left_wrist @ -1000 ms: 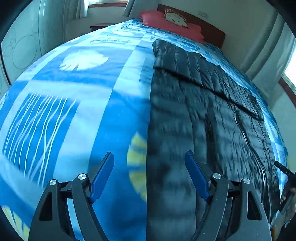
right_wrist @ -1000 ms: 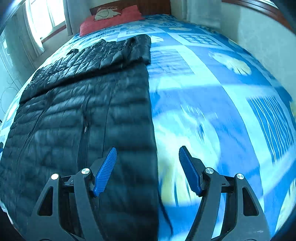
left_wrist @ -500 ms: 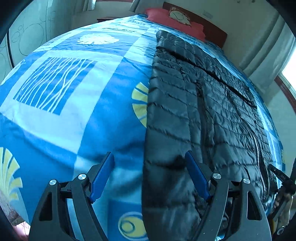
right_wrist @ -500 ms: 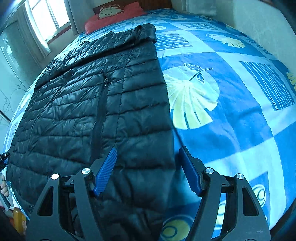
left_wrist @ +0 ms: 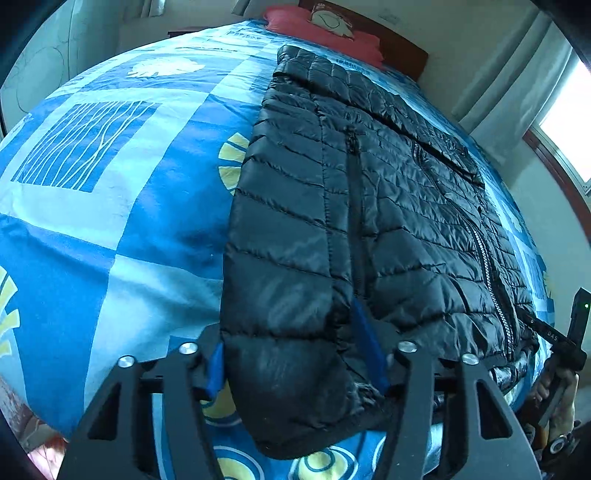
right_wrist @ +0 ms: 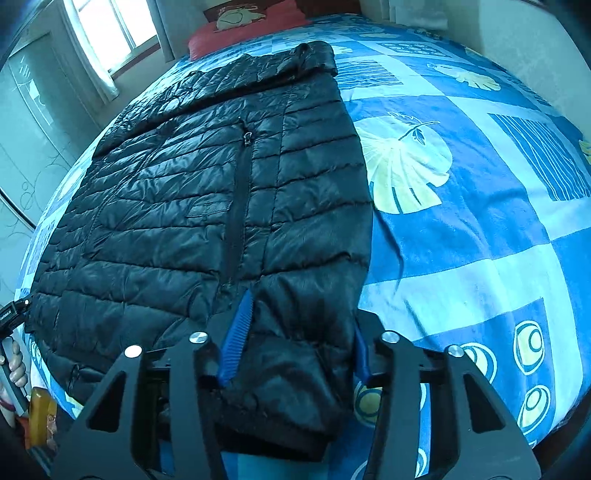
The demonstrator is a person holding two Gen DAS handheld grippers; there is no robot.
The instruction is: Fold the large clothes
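Note:
A black quilted puffer jacket (left_wrist: 369,206) lies flat along the bed, its hem hanging over the near edge; it also shows in the right wrist view (right_wrist: 229,192). My left gripper (left_wrist: 291,354) straddles the jacket's left hem corner, blue pads on either side of the fabric, jaws still wide apart. My right gripper (right_wrist: 295,339) straddles the right hem corner the same way, fabric bunched between its pads. The far tips of the fingers are partly hidden by fabric.
The jacket lies on a bed with a blue patterned cover (left_wrist: 110,177), which also shows in the right wrist view (right_wrist: 480,206). A red pillow (left_wrist: 325,29) lies at the headboard. A window (right_wrist: 110,33) and curtains are to the side. The other hand-held gripper (left_wrist: 565,343) shows at the right edge.
Both grippers have pulled back and down to the near bed edge and moved in on the jacket's hem corners. The fabric now sits between the pads, and the jaws have narrowed a little.

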